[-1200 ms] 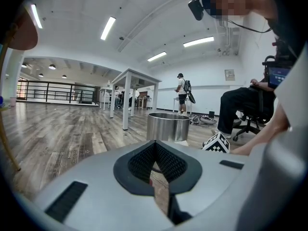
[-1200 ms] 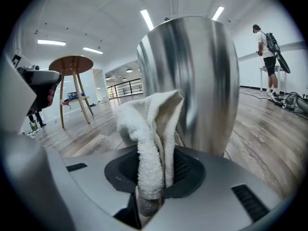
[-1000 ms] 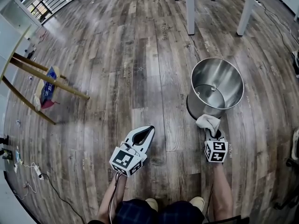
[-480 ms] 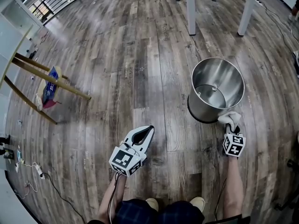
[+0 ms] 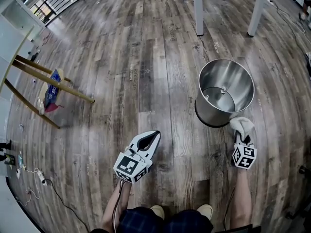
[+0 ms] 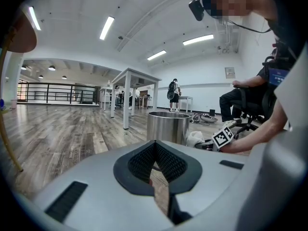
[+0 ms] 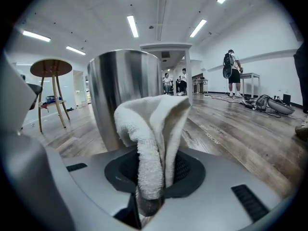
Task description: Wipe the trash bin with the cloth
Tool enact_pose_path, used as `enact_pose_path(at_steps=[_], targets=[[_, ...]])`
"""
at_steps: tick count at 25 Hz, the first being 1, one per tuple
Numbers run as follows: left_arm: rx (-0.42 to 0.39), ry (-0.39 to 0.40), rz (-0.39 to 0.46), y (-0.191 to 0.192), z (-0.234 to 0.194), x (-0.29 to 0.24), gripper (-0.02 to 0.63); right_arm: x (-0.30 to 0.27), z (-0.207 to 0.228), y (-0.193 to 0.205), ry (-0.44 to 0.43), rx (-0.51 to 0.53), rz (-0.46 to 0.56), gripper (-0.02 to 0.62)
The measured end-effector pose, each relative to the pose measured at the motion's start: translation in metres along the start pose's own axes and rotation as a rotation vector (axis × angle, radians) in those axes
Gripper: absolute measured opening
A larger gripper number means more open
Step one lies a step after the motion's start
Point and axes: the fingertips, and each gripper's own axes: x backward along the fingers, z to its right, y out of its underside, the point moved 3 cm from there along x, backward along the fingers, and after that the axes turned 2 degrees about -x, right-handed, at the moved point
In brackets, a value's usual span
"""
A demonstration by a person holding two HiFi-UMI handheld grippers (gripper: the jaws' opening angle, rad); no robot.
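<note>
A round stainless steel trash bin (image 5: 225,92) stands open-topped on the wood floor at the right of the head view. My right gripper (image 5: 241,132) is shut on a white terry cloth (image 5: 242,125) low against the bin's near right side. In the right gripper view the cloth (image 7: 151,138) rises folded from the shut jaws, with the bin's wall (image 7: 113,90) just behind it. My left gripper (image 5: 149,141) hangs over the floor left of the bin, shut and holding nothing. The bin (image 6: 167,127) and the cloth (image 6: 196,138) show ahead in the left gripper view.
White table legs (image 5: 198,8) stand beyond the bin. A wooden stool (image 5: 48,84) with a blue bag under it is at the left. Cables and a power strip (image 5: 29,176) lie at the lower left. An office chair and people are further off.
My right gripper has carried the cloth rightward round the bin's base, from its near front to its near right side. The left gripper has stayed still.
</note>
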Motion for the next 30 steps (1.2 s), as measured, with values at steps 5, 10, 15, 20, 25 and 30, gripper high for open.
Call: enact_pose_path(at_steps=[5,10,15,20,25,30], targets=[[0.002,0.006,-0.006,0.005,0.003,-0.006,0.0,0.044,-0.053,0.012,-0.11,0.001,0.057,0.084],[0.008,0.01,-0.017,0.01,0.004,-0.007,0.0,0.051,-0.136,0.025,-0.286,0.067,0.034,0.083],[0.014,0.001,-0.021,0.013,0.001,-0.004,0.0,0.036,-0.195,0.024,-0.392,0.088,0.031,0.083],[0.028,-0.01,-0.025,0.019,-0.002,0.0,0.0,0.014,-0.224,0.02,-0.44,0.106,0.013,0.084],[0.027,-0.001,-0.029,0.019,0.0,-0.001,0.0,-0.019,-0.225,0.026,-0.419,0.133,-0.053,0.084],[0.019,0.021,-0.037,0.024,0.007,-0.003,0.0,-0.051,-0.206,0.033,-0.355,0.123,-0.105,0.083]])
